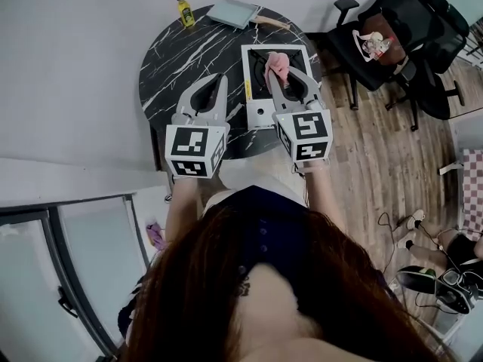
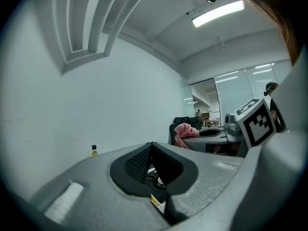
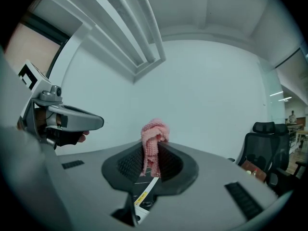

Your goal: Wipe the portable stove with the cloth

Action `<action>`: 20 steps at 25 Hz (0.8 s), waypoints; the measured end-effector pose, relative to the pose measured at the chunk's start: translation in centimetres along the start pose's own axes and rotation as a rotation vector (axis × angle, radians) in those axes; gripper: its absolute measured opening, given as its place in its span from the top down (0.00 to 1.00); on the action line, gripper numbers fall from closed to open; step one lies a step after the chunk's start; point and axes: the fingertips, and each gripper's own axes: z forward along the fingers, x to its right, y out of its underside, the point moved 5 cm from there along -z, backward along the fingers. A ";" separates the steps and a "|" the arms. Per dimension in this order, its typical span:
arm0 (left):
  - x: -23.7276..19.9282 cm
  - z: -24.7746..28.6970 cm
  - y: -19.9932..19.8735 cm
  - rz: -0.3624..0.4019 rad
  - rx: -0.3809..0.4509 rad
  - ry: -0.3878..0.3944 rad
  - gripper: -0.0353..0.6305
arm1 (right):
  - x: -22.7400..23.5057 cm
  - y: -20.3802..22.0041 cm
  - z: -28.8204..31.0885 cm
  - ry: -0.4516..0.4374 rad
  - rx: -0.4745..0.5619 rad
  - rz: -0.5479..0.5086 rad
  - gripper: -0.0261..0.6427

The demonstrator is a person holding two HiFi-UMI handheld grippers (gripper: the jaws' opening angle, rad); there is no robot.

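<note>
The white portable stove with its black burner sits on the right half of the round black marble table. Above the burner, my right gripper is shut on a bunched pink cloth. In the right gripper view the cloth sticks up from between the fingertips and a strand hangs down inside the jaws. My left gripper hovers over the table just left of the stove, its tips meeting with nothing between them. Below them the stove burner shows.
A yellow bottle and a flat grey pan with a wooden handle stand at the table's far edge. A black office chair with things on its seat stands to the right on the wood floor.
</note>
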 end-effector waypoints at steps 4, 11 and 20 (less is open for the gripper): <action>0.7 -1.0 -0.5 0.004 0.016 0.000 0.93 | -0.4 -0.5 -1.5 -0.002 0.027 0.022 0.88; 2.0 -2.5 -0.7 -0.005 0.024 -0.001 0.93 | -0.9 -1.0 -3.9 -0.002 0.049 0.040 0.88; 2.4 -4.0 0.6 -0.043 0.014 0.006 0.93 | -1.8 0.0 -5.1 -0.017 0.012 0.081 0.88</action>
